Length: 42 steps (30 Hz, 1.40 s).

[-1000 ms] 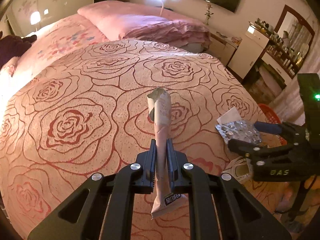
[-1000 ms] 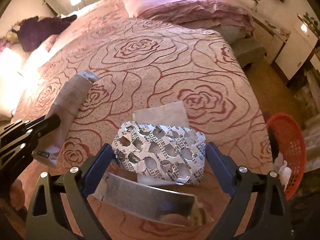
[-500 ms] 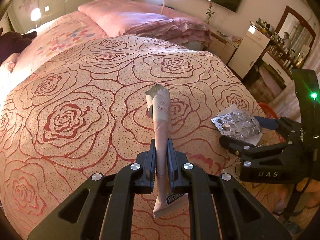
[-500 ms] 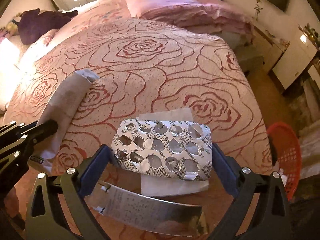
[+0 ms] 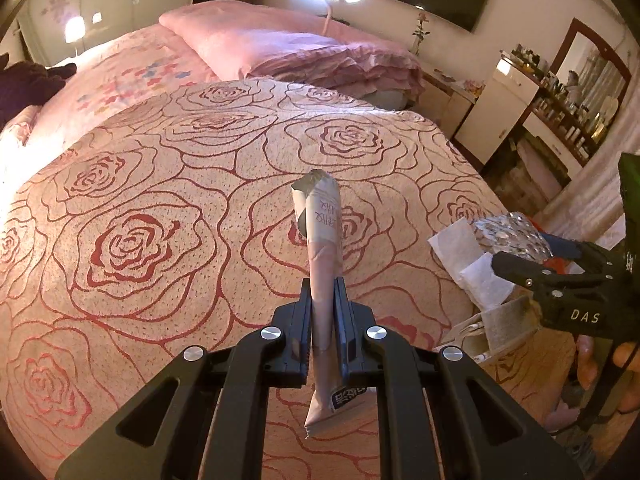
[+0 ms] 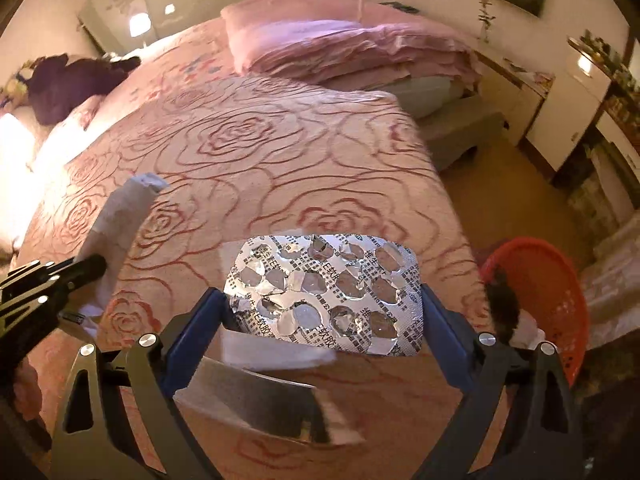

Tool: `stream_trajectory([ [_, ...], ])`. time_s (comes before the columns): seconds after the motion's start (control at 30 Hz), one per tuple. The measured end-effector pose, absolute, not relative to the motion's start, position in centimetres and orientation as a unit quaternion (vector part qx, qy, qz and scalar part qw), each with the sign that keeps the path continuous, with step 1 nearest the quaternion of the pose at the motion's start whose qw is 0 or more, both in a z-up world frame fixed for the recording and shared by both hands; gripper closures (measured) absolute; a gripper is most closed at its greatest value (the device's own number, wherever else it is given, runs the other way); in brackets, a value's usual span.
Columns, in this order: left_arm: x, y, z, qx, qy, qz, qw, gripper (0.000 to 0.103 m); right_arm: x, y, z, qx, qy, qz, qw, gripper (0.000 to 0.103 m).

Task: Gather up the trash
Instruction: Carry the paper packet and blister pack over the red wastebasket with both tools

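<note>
Trash in both claws, clear of the bed (image 5: 168,216): left claw (image 5: 323,312) clamped on a rolled wrapper (image 5: 322,248), right claw (image 6: 320,316) gripping a spent blister pack (image 6: 324,284), paper apparently beneath. Carry step; next, swing over the red basket (image 6: 560,280) and release.

A long pale sachet wrapper (image 5: 320,264), flattened and creased, with a torn grey top and a small dark printed patch at its lower end, stands nearly upright, clamped at mid-length above the bed (image 5: 160,184). A silver blister pack (image 6: 326,292), its foil cells burst open, is held flat over the bed's near right corner, white paper (image 6: 276,354) beneath it.
</note>
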<state>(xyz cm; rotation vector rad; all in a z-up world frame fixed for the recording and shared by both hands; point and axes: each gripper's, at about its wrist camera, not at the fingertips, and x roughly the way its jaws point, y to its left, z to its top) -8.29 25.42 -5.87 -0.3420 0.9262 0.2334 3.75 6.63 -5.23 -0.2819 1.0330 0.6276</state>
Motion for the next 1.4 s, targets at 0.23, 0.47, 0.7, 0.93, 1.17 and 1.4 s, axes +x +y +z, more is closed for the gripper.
stream_trajectory([
  [0.23,-7.5,24.4,-4.9,-0.157,0.438,0.103,0.879,0.093,4.5,3.8,-4.7,-0.108,0.478,0.273,0.828,0.012],
  [0.47,-5.8,22.0,-3.7,-0.134,0.433,0.079,0.888,0.093,4.9,1.2,-4.0,-0.086,0.469,0.261,0.84,0.012],
  [0.7,-3.1,18.3,-2.9,-0.1,0.435,0.042,0.894,0.093,6.0,-2.1,-3.8,-0.059,0.465,0.234,0.852,0.012],
  [0.93,-0.2,14.3,-2.3,-0.072,0.442,-0.001,0.894,0.093,7.4,-6.5,-4.0,-0.033,0.465,0.193,0.864,0.012],
  [1.17,3.0,10.0,-2.5,-0.046,0.455,-0.049,0.888,0.093,8.4,-11.9,-4.7,-0.008,0.467,0.142,0.873,0.012],
  [1.4,7.1,4.7,-3.4,-0.017,0.476,-0.097,0.874,0.093,9.4,-16.3,-5.9,0.004,0.472,0.098,0.876,0.012],
])
